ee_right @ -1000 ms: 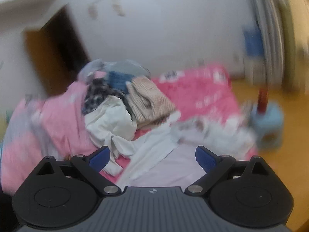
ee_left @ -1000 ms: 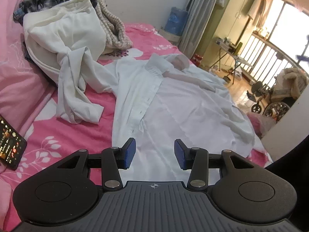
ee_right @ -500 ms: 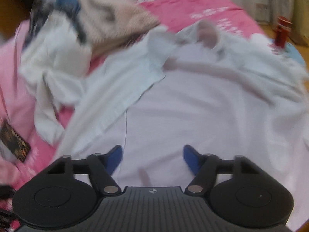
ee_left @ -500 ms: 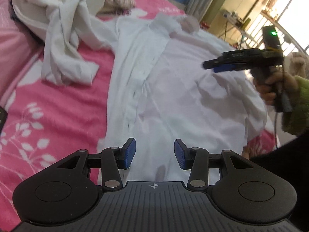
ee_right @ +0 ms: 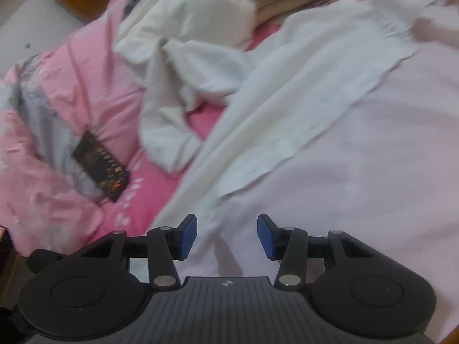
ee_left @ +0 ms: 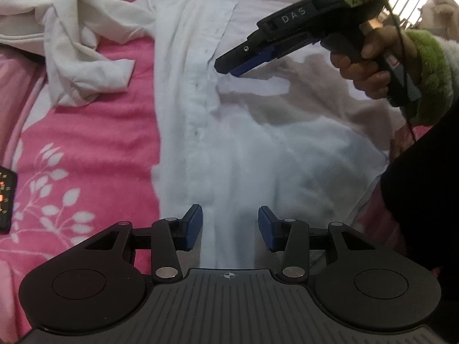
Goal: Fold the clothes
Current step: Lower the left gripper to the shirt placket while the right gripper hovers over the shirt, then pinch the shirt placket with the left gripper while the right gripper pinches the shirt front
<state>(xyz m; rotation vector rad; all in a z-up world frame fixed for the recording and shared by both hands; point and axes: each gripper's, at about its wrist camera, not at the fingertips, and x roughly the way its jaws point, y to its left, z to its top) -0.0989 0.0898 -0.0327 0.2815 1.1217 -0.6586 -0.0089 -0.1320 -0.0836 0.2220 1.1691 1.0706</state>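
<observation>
We saw white shirt (ee_left: pixel 243 132) spread flat on pink bed (ee_left: pixel 94 154), no fold made yet. Left gripper (ee_left: pixel 229 226) over hem, jaws apart, nothing pinched. Right gripper (ee_right: pixel 226 236) over placket, jaws just narrowing, empty. Pile of clothes (ee_right: pixel 200 28) untouched. We judged task barely started.

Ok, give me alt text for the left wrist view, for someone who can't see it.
A white button-front shirt lies spread on a pink floral bedspread. The left claw hangs open above its hem, while the hand-held right claw reaches toward the shirt's chest.
</observation>
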